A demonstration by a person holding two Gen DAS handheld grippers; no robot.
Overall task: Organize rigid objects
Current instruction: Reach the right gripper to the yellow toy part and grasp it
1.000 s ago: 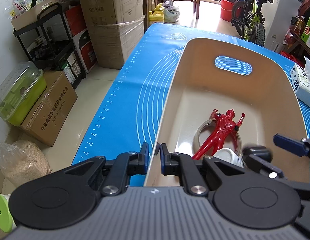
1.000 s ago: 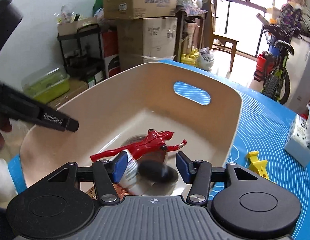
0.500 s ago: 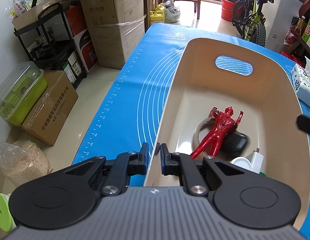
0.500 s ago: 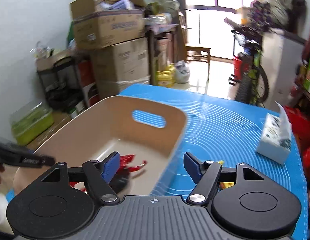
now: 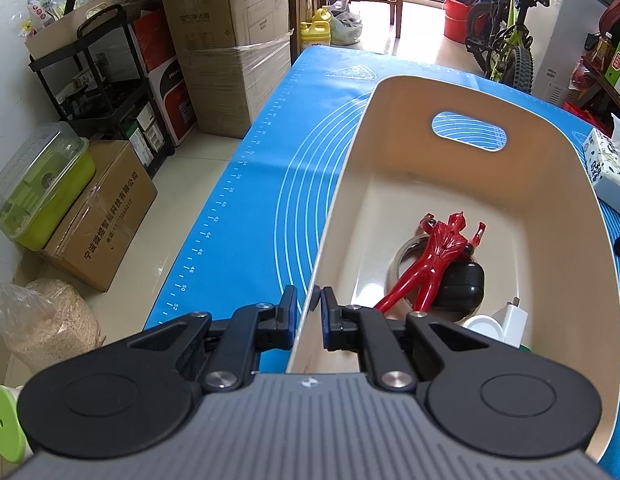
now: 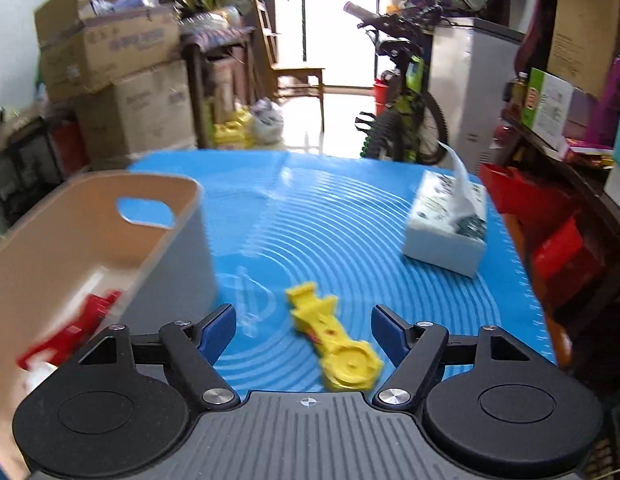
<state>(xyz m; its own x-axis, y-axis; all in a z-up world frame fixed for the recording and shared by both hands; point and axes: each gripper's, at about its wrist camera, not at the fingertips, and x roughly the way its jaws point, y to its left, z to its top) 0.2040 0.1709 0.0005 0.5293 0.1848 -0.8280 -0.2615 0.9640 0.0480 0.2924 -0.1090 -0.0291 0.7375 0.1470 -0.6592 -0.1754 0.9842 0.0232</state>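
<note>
The yellow plastic toy, a flat ridged bar ending in a round disc, lies on the blue mat just in front of the right tool, whose blue-padded fingers stand spread wide to either side of it without touching it. The view here is motion-blurred. Left of the toy stands the cream bin, smooth-walled plastic with rounded corners and an oval handle slot cut in its far end. The left tool pinches the bin's near-left wall, one finger outside and one inside, pressed against the thin rim. Inside the bin a glossy red figurine sprawls with arms raised over a metallic ring; a rounded black case touches its side, and a white round lid and white boxy charger sit nearer. The mat is a silicone sheet printed with pale concentric circles and ruler marks, covering the worktop. A soft tissue pack rests on the far right of the mat, well apart from the toy.
</note>
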